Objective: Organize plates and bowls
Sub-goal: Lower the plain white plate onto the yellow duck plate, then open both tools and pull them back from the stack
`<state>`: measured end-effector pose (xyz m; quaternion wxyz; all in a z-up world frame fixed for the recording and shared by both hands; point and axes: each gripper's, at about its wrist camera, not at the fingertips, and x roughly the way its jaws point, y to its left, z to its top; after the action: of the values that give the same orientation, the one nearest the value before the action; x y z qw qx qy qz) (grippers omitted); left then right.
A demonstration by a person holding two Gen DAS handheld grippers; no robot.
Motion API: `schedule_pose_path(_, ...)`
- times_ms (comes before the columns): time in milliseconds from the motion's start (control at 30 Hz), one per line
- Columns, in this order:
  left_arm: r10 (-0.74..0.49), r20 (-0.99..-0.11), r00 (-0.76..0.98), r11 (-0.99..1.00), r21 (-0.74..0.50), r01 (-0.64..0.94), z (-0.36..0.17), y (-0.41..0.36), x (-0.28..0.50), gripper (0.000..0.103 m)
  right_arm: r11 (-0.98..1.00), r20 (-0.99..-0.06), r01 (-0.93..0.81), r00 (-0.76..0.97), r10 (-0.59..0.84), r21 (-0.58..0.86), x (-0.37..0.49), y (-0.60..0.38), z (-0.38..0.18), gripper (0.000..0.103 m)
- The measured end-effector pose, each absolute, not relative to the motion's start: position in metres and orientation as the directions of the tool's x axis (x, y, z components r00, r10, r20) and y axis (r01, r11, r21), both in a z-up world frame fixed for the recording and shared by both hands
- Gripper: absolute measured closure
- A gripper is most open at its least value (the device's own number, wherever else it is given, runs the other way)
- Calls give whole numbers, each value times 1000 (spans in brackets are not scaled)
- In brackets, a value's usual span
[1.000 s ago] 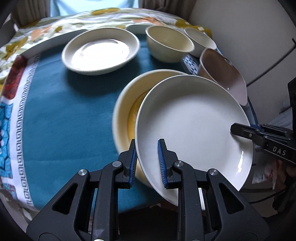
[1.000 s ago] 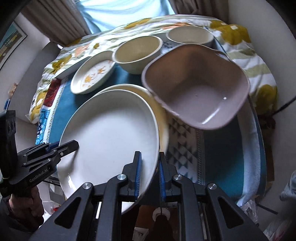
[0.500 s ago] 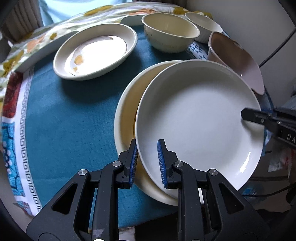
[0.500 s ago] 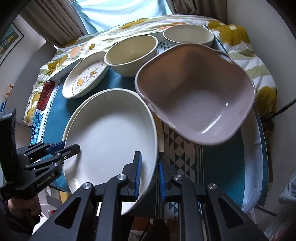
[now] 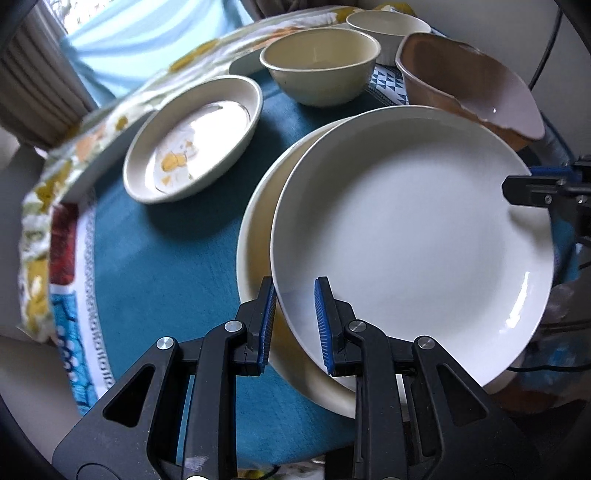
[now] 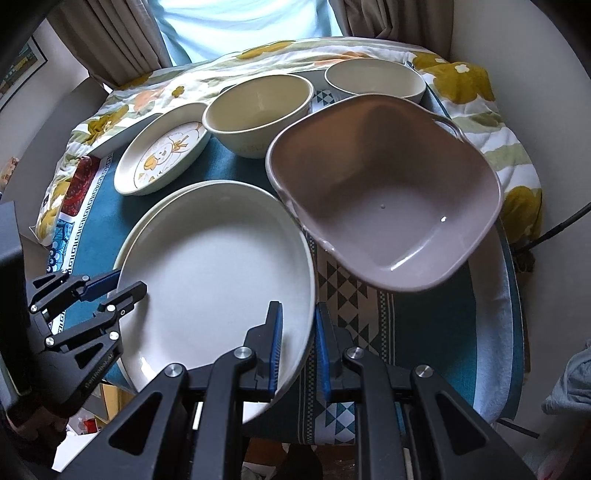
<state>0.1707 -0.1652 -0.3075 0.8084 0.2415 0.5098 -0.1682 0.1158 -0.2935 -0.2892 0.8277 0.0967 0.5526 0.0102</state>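
Note:
A large white plate (image 5: 410, 229) (image 6: 218, 269) is gripped on opposite rims by both grippers. My left gripper (image 5: 294, 325) is shut on its near rim; it shows from the side in the right wrist view (image 6: 110, 291). My right gripper (image 6: 298, 350) is shut on the other rim; its fingers (image 5: 532, 186) show in the left wrist view. The white plate lies low over a cream plate (image 5: 258, 236) (image 6: 162, 206) on the teal cloth; whether they touch I cannot tell.
A duck-print small plate (image 5: 194, 138) (image 6: 162, 158), a cream bowl (image 5: 319, 64) (image 6: 258, 110), a white bowl (image 5: 388, 26) (image 6: 373, 79) and a mauve square basin (image 5: 469, 81) (image 6: 384, 214) stand behind. A floral quilt (image 6: 295, 59) borders the round table (image 5: 155, 236).
The white plate, held by both grippers, has moved forward and down over the cream plate, covering more of it. Both grippers keep their hold.

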Motion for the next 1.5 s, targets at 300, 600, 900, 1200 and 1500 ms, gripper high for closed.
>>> schedule_pose_path(300,47,-862,504,770,353,532,-308,-175,162,84,982,-912,90,393,119,167,116,-290,-289,87)
schedule_pose_path(600,70,-845,530,770,384,510,-305,-173,162,84,988,-913,70,396,101,140,114,-283,-289,87)
schedule_pose_path(900,43,-865,500,801,329,501,-300,-167,163,84,987,-909,67,402,108,146,111,-279,-285,87)
schedule_pose_path(1200,-25,-849,527,885,226,407,-244,-147,162,83,982,-870,18,467,159,189,104,-279,-246,87)
schedule_pose_path(1500,-97,-735,671,946,142,292,-162,-105,161,0,966,-783,-160,566,259,204,111,-254,-189,0)
